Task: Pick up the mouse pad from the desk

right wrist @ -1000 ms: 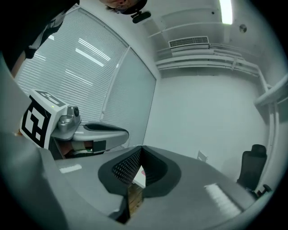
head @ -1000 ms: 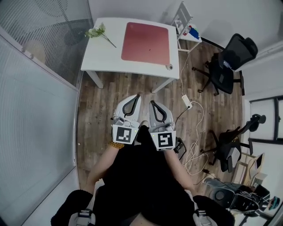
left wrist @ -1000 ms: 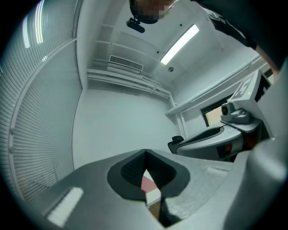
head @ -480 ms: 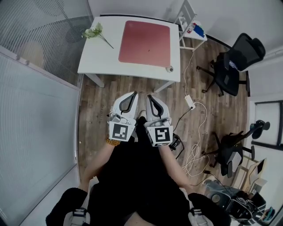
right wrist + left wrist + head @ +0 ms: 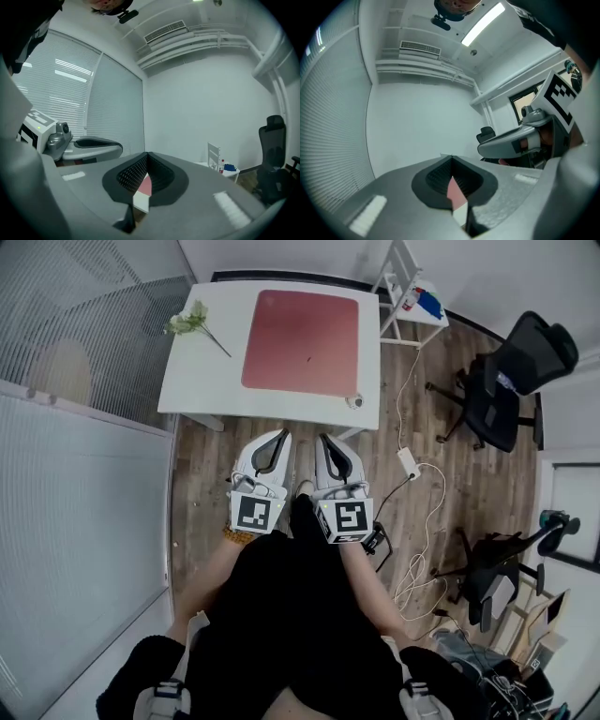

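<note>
Lying flat on the white worktop (image 5: 206, 371), one red mouse pad (image 5: 302, 341) covers most of the right half. Its far and near sides run close to the worktop's far and near edges, and its right side stops just short of the right edge. One green flower sprig (image 5: 194, 319) lies by the far left corner, well apart from the pad. One small round object (image 5: 354, 401) sits at the near right corner, just beside the pad's near right corner; what it is cannot be told.

Two claws hang side by side over the wooden floor (image 5: 202, 474), in front of the worktop's near edge and apart from it. The left claw (image 5: 284, 434) is closed, its tips meeting with nothing between them. The right claw (image 5: 322, 437) is likewise closed and empty. Each gripper view shows a sliver of red pad and white worktop through the opening behind the tips. Each claw carries one marker cube: the left cube (image 5: 255, 513) and the right cube (image 5: 345, 518) bear black-and-white square patterns, not letters.

Beyond the worktop's right edge stands one white side shelf (image 5: 398, 315) holding a blue item and a small bottle, its label too small to read. One white power strip (image 5: 410, 462) lies on the floor with a cable. Two black office chairs stand further right: the farther chair (image 5: 511, 367) and the nearer chair (image 5: 483, 568).
</note>
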Tool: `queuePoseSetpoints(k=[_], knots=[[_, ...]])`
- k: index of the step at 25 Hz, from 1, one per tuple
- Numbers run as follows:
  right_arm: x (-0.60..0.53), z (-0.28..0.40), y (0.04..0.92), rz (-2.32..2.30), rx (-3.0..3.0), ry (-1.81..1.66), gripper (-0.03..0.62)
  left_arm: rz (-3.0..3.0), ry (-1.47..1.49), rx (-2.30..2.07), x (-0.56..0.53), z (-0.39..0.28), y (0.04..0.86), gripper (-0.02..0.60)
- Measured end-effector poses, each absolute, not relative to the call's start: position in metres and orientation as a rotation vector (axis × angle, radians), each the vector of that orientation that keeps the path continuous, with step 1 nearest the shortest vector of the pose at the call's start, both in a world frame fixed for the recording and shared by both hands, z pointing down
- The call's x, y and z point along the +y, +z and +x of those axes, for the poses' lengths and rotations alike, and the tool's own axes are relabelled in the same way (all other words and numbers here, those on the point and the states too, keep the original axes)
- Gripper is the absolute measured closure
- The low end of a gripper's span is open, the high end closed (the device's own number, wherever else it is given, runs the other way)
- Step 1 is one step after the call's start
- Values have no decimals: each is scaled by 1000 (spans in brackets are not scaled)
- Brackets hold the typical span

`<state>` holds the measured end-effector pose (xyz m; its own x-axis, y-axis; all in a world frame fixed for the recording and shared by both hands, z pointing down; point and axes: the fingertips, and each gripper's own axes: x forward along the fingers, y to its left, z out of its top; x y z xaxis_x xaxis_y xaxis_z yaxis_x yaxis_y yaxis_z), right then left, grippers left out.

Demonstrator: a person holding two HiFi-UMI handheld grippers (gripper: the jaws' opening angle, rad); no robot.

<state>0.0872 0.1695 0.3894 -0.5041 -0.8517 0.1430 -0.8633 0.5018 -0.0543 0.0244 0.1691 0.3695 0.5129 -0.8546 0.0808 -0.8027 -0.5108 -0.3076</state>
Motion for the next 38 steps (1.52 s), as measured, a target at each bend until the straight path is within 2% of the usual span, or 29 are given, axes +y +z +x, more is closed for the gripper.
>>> queuePoseSetpoints(k=[14,26,38], knots=[[82,155,419,1532,-2607,343,571,-2534,-458,1453,123,61,399,580],[37,141,459,1473,-2503,359,571,-2590,-504,1498,66,31,443,580],[-39,98,503,1173,-2358,178,571,-2709,-675,1241,-16,18,500,578]])
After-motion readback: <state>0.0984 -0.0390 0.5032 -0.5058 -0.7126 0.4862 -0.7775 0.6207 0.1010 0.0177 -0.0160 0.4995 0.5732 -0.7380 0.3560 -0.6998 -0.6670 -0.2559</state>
